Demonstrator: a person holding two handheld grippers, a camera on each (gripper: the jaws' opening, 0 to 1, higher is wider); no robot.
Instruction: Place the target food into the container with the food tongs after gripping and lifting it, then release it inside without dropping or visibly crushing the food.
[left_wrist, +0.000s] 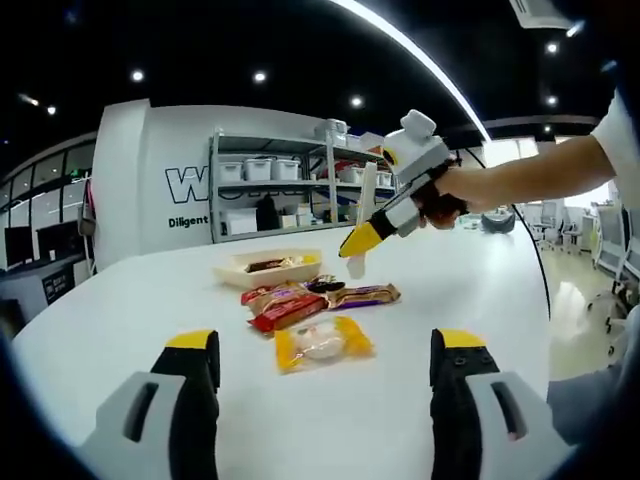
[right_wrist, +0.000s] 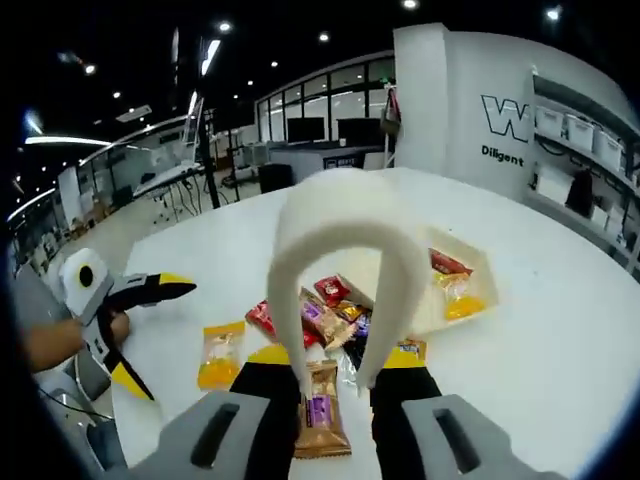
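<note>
The right tongs (right_wrist: 335, 385) clamp the two arms of the white food tongs (right_wrist: 345, 250), held narrow above the desk (right_wrist: 560, 330); the same pair shows in the left gripper view (left_wrist: 358, 243), raised near the tray. The left tongs (left_wrist: 325, 352) stand wide with nothing between them; wrapped snacks (left_wrist: 300, 305) lie in a cluster on the desk, a yellow packet (left_wrist: 322, 343) nearest; the shallow tray (left_wrist: 268, 266) just beyond them holds a few packets.

Left gripper (left_wrist: 325, 365) fingers spread; right gripper (right_wrist: 335, 385) clamping tongs (right_wrist: 345, 250).
</note>
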